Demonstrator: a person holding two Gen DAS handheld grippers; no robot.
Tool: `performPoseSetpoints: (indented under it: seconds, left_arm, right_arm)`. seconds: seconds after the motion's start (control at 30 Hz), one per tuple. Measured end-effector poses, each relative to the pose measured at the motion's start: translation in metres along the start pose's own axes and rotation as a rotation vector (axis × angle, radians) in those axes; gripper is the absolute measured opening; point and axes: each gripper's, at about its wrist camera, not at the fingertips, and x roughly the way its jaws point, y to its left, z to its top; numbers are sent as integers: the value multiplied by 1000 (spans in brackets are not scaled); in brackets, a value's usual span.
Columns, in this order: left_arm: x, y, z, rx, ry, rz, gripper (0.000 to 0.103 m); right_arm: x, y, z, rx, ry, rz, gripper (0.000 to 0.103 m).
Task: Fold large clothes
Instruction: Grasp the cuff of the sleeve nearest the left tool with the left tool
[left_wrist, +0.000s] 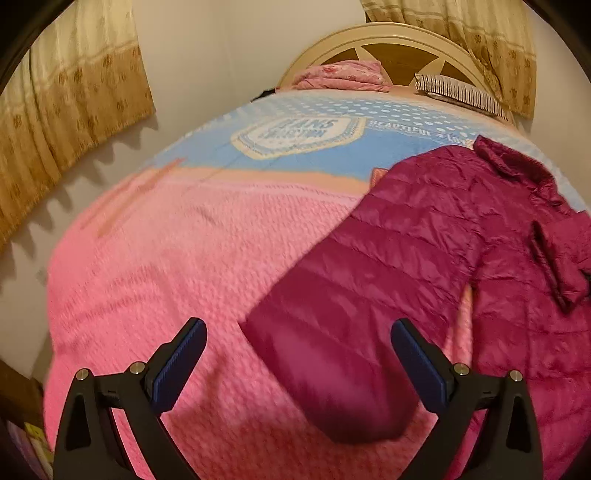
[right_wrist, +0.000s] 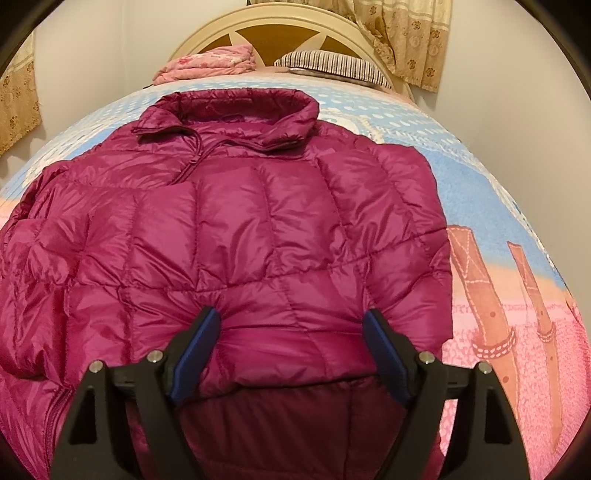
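A magenta quilted puffer jacket (right_wrist: 258, 229) lies spread on the bed, collar (right_wrist: 236, 107) toward the headboard. In the left wrist view its left sleeve (left_wrist: 354, 295) stretches out over the pink bedspread toward me. My left gripper (left_wrist: 298, 325) is open and empty, its fingers standing either side of the sleeve's cuff end, above it. My right gripper (right_wrist: 291, 317) is open and empty, low over the jacket's folded-over right sleeve (right_wrist: 295, 347) and body.
The bed has a pink and blue printed bedspread (left_wrist: 166, 258). At the head lie a folded pink blanket (right_wrist: 207, 64) and a striped pillow (right_wrist: 332, 66) against a cream headboard (right_wrist: 280, 22). Curtains (left_wrist: 74, 103) hang on the walls at left and right.
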Motion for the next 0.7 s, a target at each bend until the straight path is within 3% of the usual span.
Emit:
performPoseSetpoints:
  seconds: [0.17,0.23,0.27,0.33,0.5,0.7]
  left_arm:
    - [9,-14,-9,1,35,-59,96]
    - [15,-18,-10,20,49,-67,47]
    - [18,-20,-10,37,55,-58,41]
    - [17,-21,-10,58,26,-47,19]
    - [6,-10,6,67,-54,2,10]
    - [-9,2,39,46,-152,76,6]
  right_arm:
    - [0,-1,0,1,-1,-3,84]
    - [0,-1,0,1,-1,-4,85]
    - [0,-1,0,2,-2,-4,85]
    - [0,-2,-1,4,-3,-5,86]
    - [0,-2,-1,4,-3,-6,86]
    - [-1,-2,-1,4,-3,-6,86]
